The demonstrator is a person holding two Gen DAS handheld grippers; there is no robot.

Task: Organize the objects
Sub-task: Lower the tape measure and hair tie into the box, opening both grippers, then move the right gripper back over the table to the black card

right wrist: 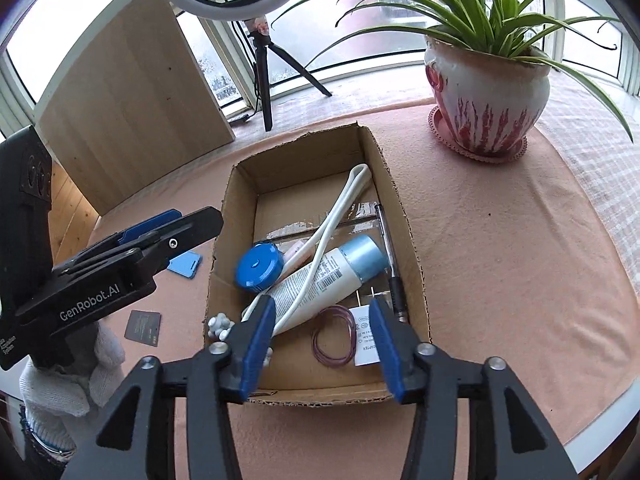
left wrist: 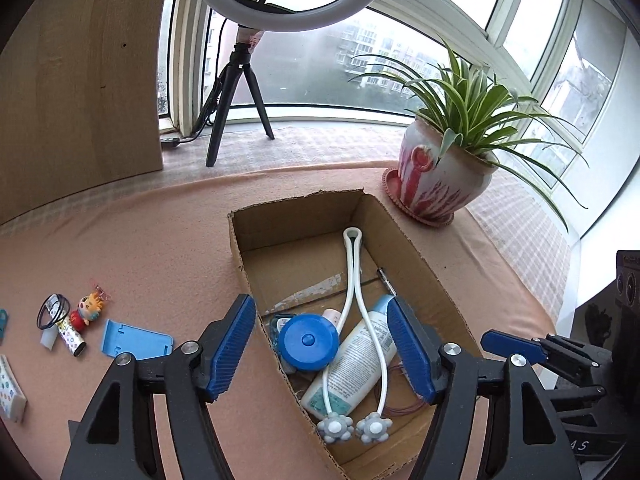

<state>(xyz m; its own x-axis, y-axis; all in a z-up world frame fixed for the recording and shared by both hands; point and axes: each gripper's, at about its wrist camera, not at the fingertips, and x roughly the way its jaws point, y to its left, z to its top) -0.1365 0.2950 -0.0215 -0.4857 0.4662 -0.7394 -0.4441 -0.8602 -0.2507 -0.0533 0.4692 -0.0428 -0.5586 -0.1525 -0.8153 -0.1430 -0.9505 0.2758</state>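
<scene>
Both the left gripper (left wrist: 322, 346) and right gripper (right wrist: 322, 344) hover over the cardboard box (right wrist: 404, 216), fingers apart and empty. Inside lie a white tube (right wrist: 320, 284) and blue round case (right wrist: 256, 266).

The white tube with a pale-blue cap (left wrist: 352, 364) partly hides under the round blue tape measure (left wrist: 308, 342). A patterned white box (left wrist: 10, 390) is cut by the left edge, its print unreadable.

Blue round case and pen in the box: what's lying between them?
The white tube with its blue cap, crossed by the looped white flexible holder. Clearest in the right wrist view, between the blue round case and pen.
</scene>
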